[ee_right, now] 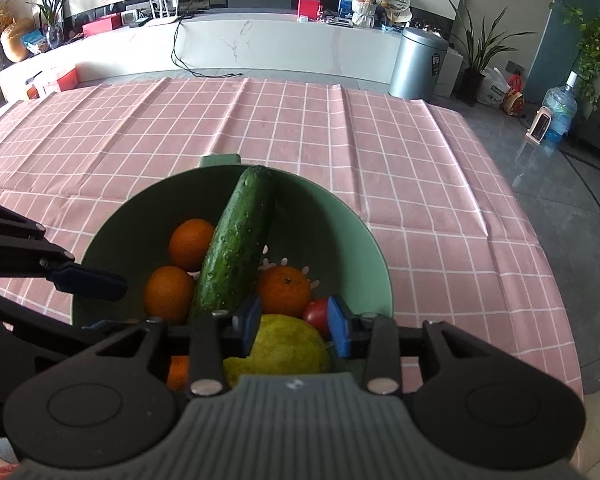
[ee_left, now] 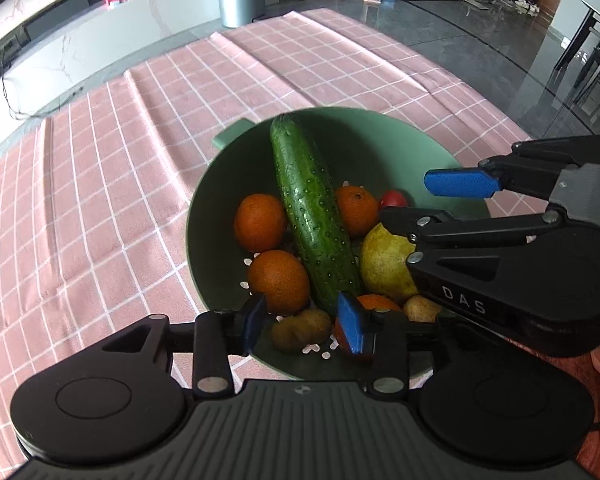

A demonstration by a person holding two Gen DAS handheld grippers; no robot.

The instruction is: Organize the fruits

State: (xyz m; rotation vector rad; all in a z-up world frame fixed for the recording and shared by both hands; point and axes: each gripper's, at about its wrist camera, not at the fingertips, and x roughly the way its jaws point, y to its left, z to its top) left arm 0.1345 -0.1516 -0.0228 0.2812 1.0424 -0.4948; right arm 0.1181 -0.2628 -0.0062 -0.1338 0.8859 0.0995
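Our left gripper [ee_left: 304, 324] hangs released over the near rim of the green colander [ee_left: 204, 208], its pads apart with nothing between them; just beyond its fingertips lie two small brown potatoes [ee_left: 300, 330], one a little to the right, with part of a red tomato behind the right pad; our right gripper [ee_right: 292, 326] is likewise spread and empty, poised right above the yellow pear [ee_right: 284, 348], with a second small tomato [ee_right: 318, 314] just ahead of its right pad; farther on, three oranges [ee_right: 286, 290] sit around the long cucumber [ee_right: 236, 248], which slants from near our claws up to the far rim, its tip resting there beside the colander's handle [ee_right: 220, 159]; beyond that runs the pink checked tablecloth [ee_right: 340, 140], with no sorting dish in sight; we judge the first pick is at hand, and it would go best to take the cucumber first, gripping across its middle so it lifts level and does not lever the oranges aside, or else to close squarely on the pear's widest part; a fourth orange is largely hidden under the grippers, the near rim is cut off by our own housings, and we cannot tell what lies under the cucumber.
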